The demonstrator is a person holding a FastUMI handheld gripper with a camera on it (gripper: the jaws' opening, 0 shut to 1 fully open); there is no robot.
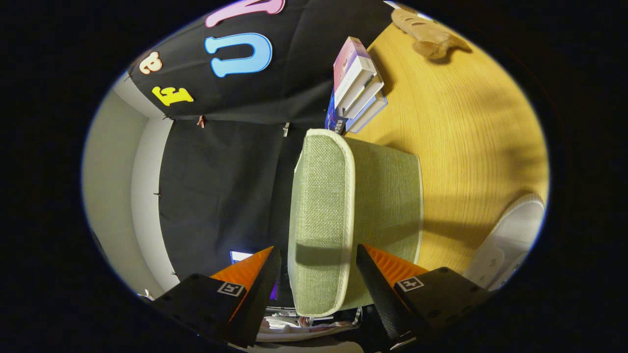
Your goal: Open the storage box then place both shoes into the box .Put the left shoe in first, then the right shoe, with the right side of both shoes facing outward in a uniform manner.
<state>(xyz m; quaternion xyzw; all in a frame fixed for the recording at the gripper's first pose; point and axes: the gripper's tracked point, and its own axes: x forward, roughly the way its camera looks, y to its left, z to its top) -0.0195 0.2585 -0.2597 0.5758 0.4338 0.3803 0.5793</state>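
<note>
The gripper (319, 264) is rolled sideways, its fingers spread apart, with the raised lid (321, 215) of the green fabric storage box (387, 206) lying between them; whether either finger touches the lid cannot be told. The box stands on a wooden table (466, 137). A white shoe (510, 240) lies near the box, a stack of books (358, 86) beyond it, and a tan plush toy (427, 32) farther off.

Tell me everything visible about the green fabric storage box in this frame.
The pale green woven-fabric storage box has cream piping along its edges and looks lidded and closed. The view is rolled sideways, so the box sits on the yellow wooden table. The gripper straddles its near lid edge, fingers apart on either side, not visibly pressing. A stack of books lies just beyond it.
</note>
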